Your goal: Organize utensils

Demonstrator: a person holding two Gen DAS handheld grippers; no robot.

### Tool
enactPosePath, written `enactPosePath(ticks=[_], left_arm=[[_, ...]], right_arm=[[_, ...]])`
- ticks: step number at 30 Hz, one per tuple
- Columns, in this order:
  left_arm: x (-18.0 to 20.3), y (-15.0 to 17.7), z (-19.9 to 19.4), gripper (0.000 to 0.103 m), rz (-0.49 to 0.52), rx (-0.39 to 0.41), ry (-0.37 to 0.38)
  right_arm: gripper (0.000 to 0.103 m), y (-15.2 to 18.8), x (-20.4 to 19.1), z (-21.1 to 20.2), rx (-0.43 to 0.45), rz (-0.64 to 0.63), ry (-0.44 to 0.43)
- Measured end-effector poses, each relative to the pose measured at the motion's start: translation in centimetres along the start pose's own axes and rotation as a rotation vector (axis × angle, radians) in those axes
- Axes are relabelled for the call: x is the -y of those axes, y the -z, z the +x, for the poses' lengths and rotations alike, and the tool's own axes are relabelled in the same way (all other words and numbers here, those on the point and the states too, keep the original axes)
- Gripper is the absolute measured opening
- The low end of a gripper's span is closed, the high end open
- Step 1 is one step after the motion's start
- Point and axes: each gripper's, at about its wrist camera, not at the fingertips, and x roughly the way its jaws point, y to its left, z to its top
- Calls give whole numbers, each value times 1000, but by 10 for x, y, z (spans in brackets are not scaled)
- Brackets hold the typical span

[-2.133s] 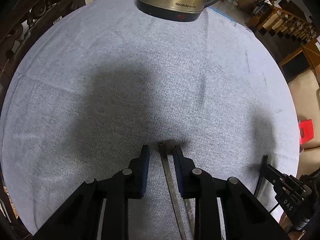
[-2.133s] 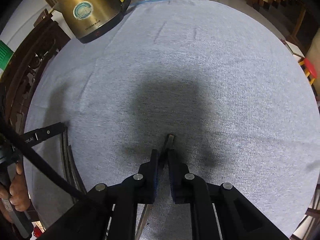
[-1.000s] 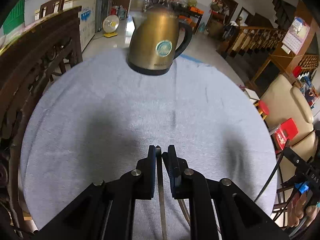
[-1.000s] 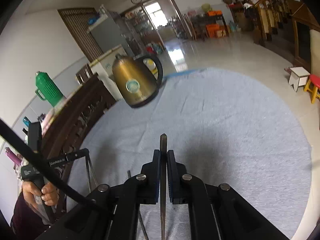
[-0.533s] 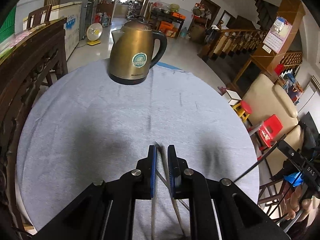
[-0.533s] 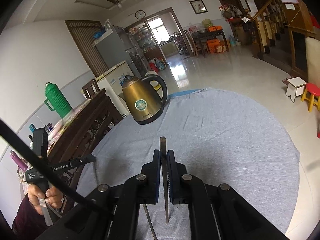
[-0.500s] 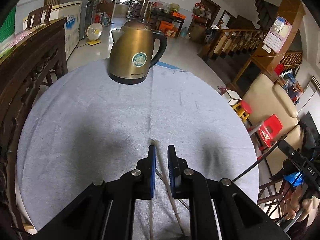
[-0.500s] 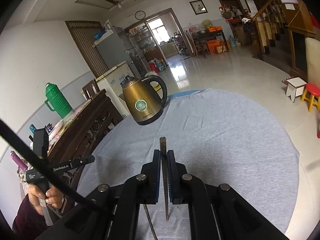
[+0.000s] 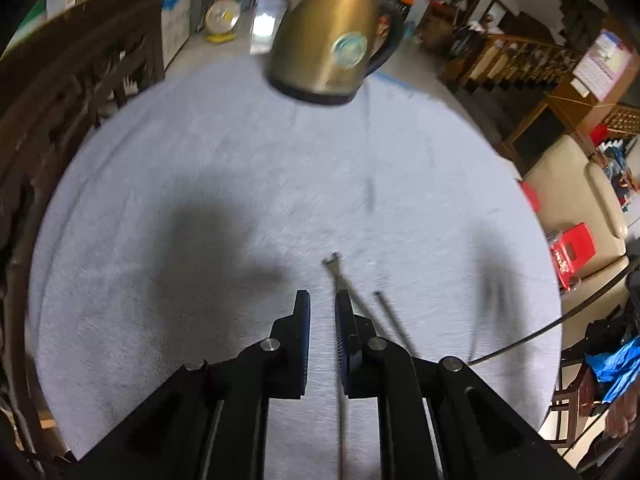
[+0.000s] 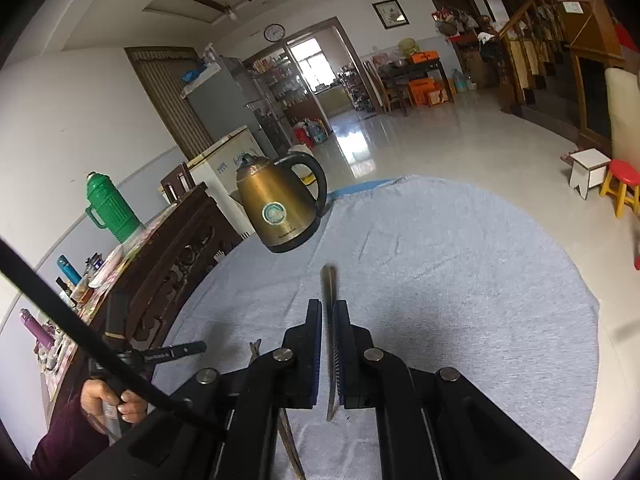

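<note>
My left gripper [image 9: 320, 298] points down at the grey-blue tablecloth [image 9: 200, 152], shut on a thin metal utensil [image 9: 339, 400]. The utensil runs along the right finger, and its split-looking end [image 9: 332, 259] sticks out past the tips. This view is blurred. A thin dark line [image 9: 390, 312] lies beside it; shadow or second piece, I cannot tell. My right gripper [image 10: 328, 306] hangs higher over the table, shut on a flat metal utensil [image 10: 329, 284] standing upright between the pads. A person's hand [image 10: 108, 400] holds the left gripper's handle at lower left.
A brass-coloured electric kettle [image 9: 332, 36] [image 10: 276, 204] stands at the table's far edge. Dark carved wooden furniture [image 10: 176, 248] lines the left side, with a green thermos [image 10: 112, 208] behind it. Stools [image 10: 622, 184] and a beige sofa [image 9: 580, 200] stand off to the right.
The left gripper has dropped toward the cloth, so the kettle looks nearer, and its utensil now leans against the right finger. The right gripper has tilted up and still grips its utensil.
</note>
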Motion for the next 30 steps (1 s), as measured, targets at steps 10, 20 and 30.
enactPosePath(ticks=[10, 20, 30], left_arm=[[20, 15, 62, 13, 120, -132, -8], [46, 7, 78, 21, 174, -103, -62], [65, -6, 88, 7, 231, -73, -117]], right_arm=[[7, 1, 18, 26, -61, 49, 1], [53, 12, 131, 47, -240, 399, 234], [32, 8, 151, 132, -429, 295, 540]])
